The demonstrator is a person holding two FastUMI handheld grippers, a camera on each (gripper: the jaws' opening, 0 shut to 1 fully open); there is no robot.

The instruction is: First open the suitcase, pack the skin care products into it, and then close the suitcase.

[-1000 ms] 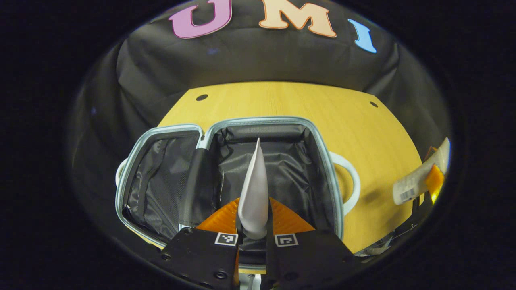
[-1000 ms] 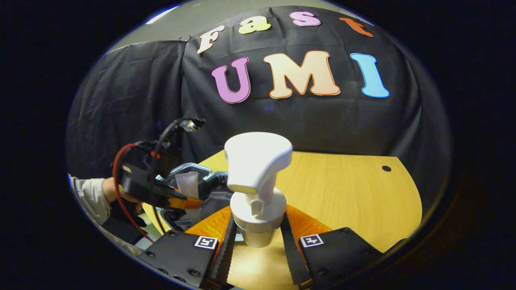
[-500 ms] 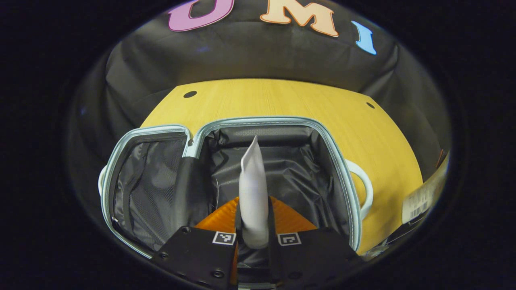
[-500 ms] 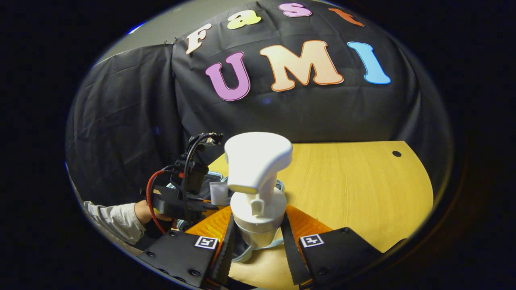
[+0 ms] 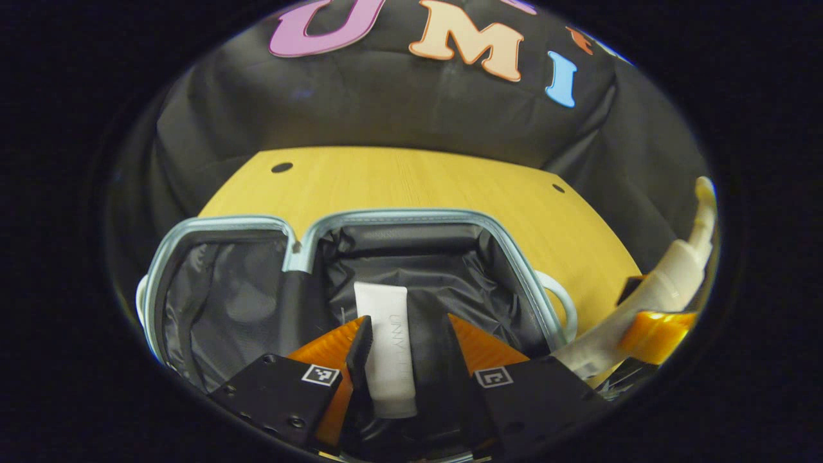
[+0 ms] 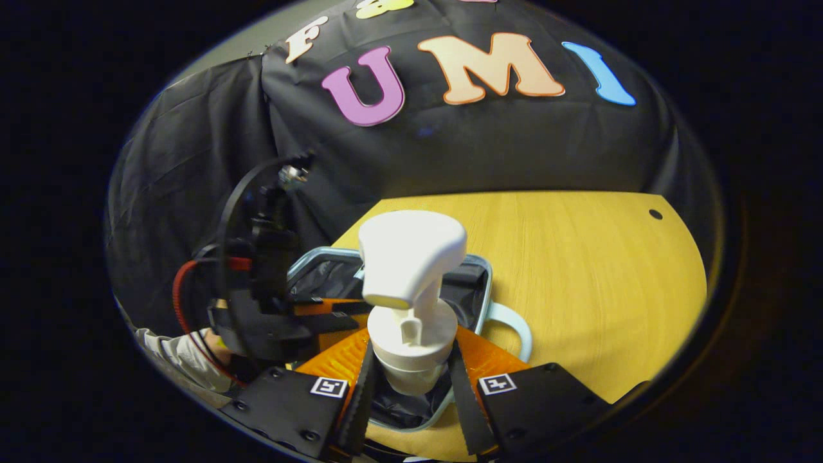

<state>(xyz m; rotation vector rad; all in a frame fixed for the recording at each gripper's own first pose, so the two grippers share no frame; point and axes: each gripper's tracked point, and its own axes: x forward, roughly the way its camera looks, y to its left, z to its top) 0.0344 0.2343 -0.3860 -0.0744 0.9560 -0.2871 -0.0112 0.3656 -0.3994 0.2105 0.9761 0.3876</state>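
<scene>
Packing step in hand, suitcase open on counter. Left gripper jaws spread apart, tube lying loose between them on the lining. Right gripper jaws clamped on pump bottle above the suitcase. Next, probably: lower bottle inside, release beside tube.

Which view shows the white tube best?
Left gripper view: the white tube lies flat on the open suitcase lining between the open left claw fingers. In the right gripper view, the pump bottle covers that spot.
</scene>
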